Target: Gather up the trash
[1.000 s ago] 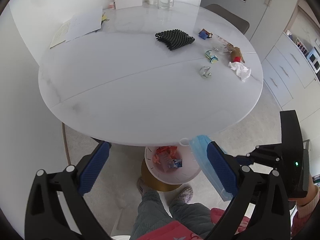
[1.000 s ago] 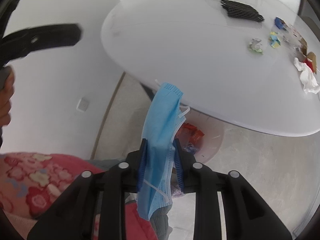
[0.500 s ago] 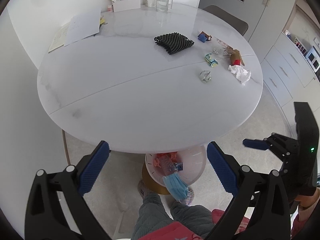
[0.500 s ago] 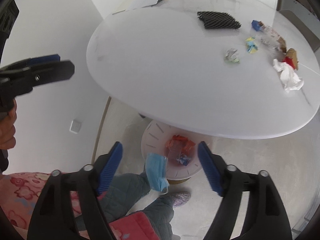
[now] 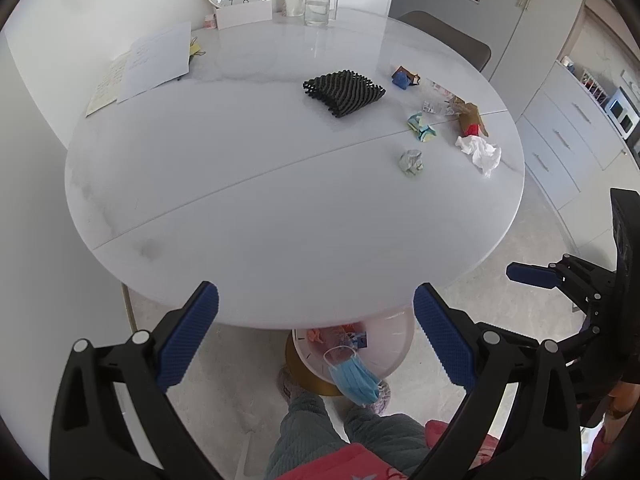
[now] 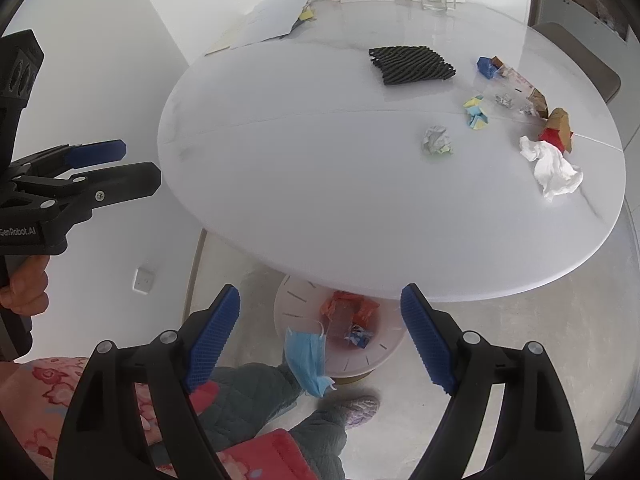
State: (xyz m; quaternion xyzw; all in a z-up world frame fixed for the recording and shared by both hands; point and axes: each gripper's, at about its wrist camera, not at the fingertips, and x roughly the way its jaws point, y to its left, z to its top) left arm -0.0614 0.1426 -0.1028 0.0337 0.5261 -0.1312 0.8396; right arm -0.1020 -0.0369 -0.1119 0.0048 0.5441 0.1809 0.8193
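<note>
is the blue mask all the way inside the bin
No, the blue mask hangs draped over the rim of the bin, mostly outside it.

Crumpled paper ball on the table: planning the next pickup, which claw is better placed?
Probably right. The right claw is open, empty and on the side of the crumpled paper ball; the left claw, also open, sits farther left.

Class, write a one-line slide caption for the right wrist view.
Open right gripper above a blue face mask draped over the bin rim, more litter on the table.
</note>
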